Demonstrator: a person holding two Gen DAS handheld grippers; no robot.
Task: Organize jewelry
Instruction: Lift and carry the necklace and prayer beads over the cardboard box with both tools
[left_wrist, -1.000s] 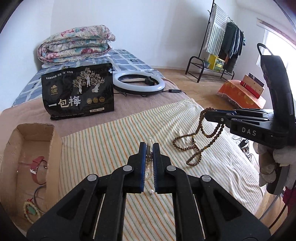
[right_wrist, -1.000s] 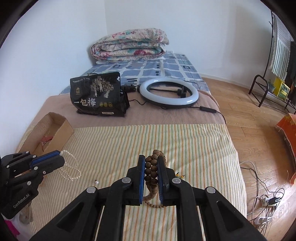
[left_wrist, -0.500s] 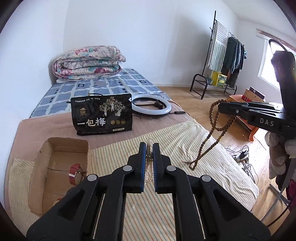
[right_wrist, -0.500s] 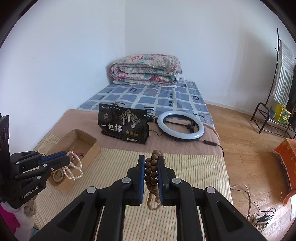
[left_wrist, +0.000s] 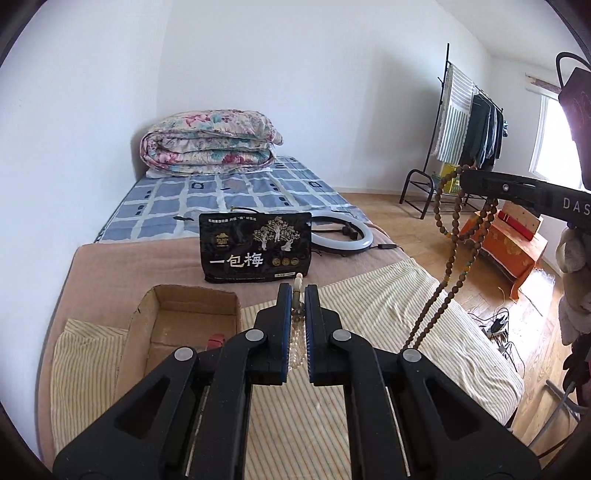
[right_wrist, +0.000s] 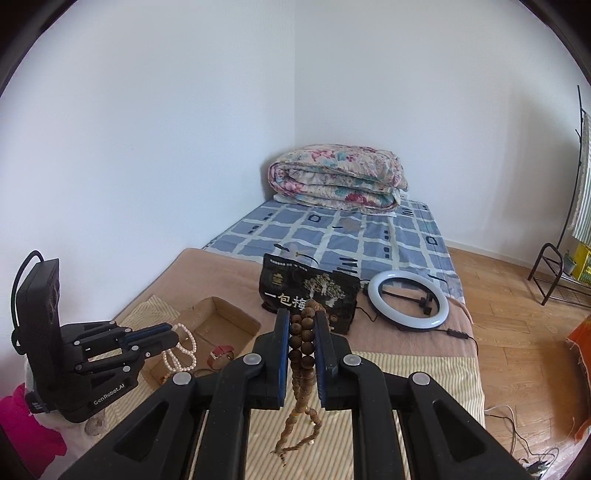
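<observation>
My left gripper (left_wrist: 296, 295) is shut on a pale pearl necklace (left_wrist: 297, 343); in the right wrist view that gripper (right_wrist: 173, 329) holds the pearl necklace (right_wrist: 180, 350) dangling over the open cardboard box (right_wrist: 229, 321). My right gripper (right_wrist: 301, 317) is shut on a long brown wooden bead necklace (right_wrist: 301, 354), which hangs below the jaws. In the left wrist view the right gripper (left_wrist: 467, 179) sits high at the right with the brown beads (left_wrist: 448, 258) trailing down to the striped cloth (left_wrist: 388, 306). The cardboard box (left_wrist: 147, 325) lies left of my left gripper, a red strap (right_wrist: 221, 350) inside.
A black snack bag (left_wrist: 255, 251) stands behind the box, a ring light (left_wrist: 341, 234) beside it. A folded floral quilt (left_wrist: 210, 142) lies at the bed's far end. A clothes rack (left_wrist: 469, 118) and an orange box (left_wrist: 506, 240) stand on the wooden floor at right.
Both grippers have risen and pulled back from the bed, lifting their necklaces off the striped cloth. The pearl strand now hangs by the box; the brown beads hang nearly free.
</observation>
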